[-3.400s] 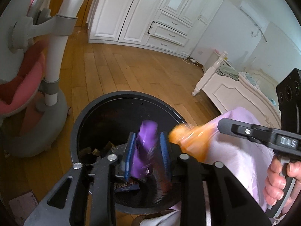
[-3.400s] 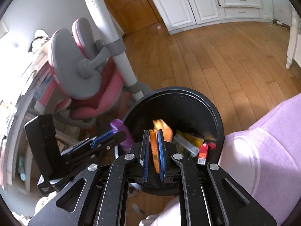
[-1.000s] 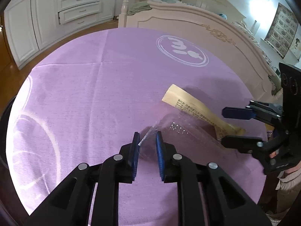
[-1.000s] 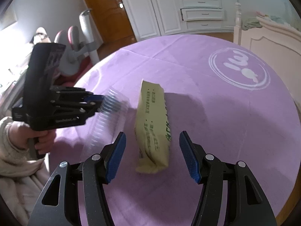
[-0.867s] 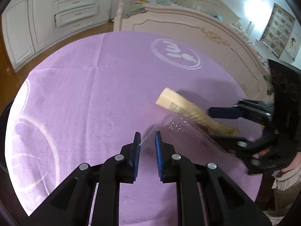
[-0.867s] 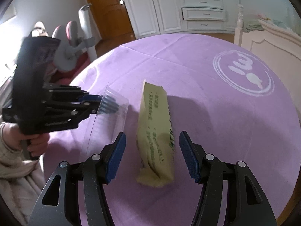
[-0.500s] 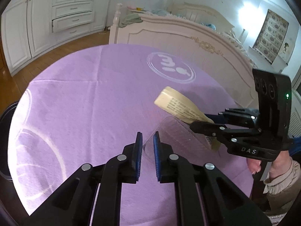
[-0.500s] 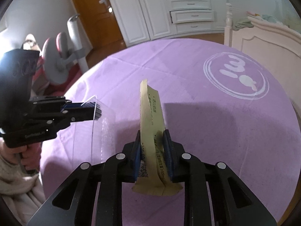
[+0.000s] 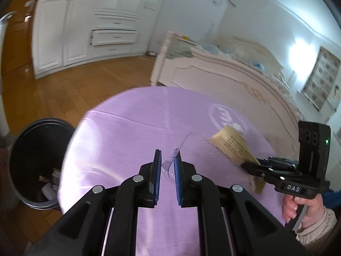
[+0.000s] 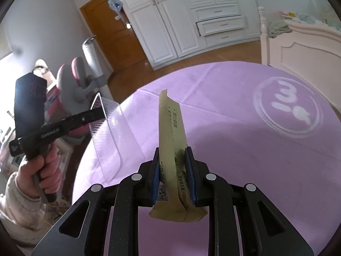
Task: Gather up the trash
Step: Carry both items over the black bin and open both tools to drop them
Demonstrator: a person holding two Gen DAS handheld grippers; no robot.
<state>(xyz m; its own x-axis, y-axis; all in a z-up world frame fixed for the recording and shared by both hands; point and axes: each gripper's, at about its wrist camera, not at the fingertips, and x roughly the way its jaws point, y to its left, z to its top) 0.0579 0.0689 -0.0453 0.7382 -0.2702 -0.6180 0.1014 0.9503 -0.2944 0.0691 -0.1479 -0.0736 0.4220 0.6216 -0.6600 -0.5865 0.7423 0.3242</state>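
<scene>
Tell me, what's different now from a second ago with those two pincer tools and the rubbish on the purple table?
The right gripper, open around the tan packet a second ago, has closed on it and lifted it off the purple tablecloth. The left gripper has raised the clear plastic wrapper and swung toward the black bin. Its grip on the wrapper is unchanged.

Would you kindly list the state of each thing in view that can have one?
Left gripper: shut on the clear plastic sheet, lifted off the table.
Right gripper: shut on the tan packet, held upright.
Trash bin: open, some trash inside.
Drawer: slightly open.
Wardrobe doors: closed.
</scene>
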